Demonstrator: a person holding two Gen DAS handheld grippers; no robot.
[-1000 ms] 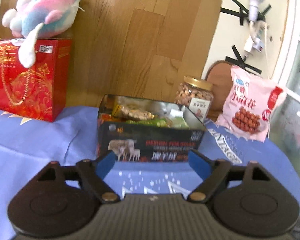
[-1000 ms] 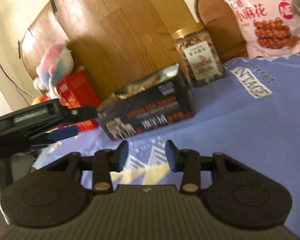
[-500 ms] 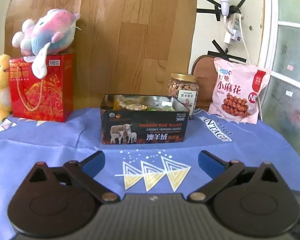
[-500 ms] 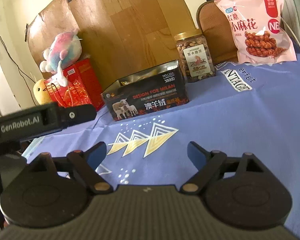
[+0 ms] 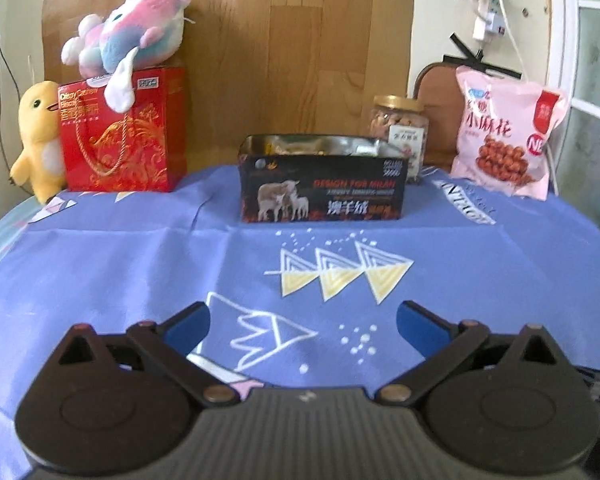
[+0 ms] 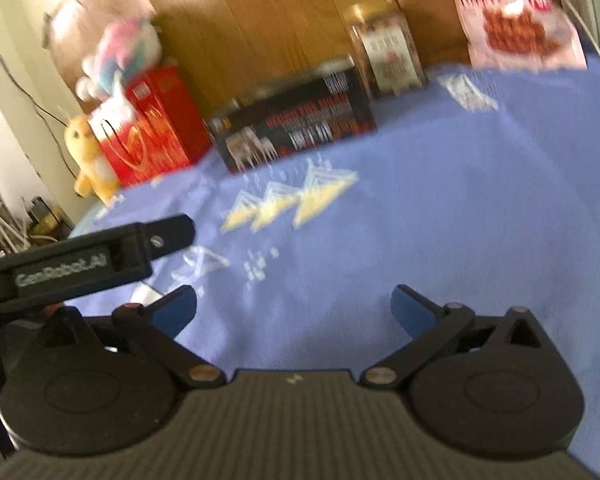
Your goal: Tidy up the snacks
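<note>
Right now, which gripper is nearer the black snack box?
Left, probably: left gripper faces the black snack box head-on; right gripper sits slightly behind, box ahead-left.

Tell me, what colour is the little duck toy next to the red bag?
Yellow duck toy, clearest in the left wrist view.

A red gift bag stands at ten o'clock on the blue tablecloth, a pastel plush on top, a yellow duck toy touching its left.

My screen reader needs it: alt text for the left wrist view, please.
Open left gripper, nothing in it, above a blue cloth. Beyond stands a black tin of snacks, with a nut jar and pink bag to its right.
</note>
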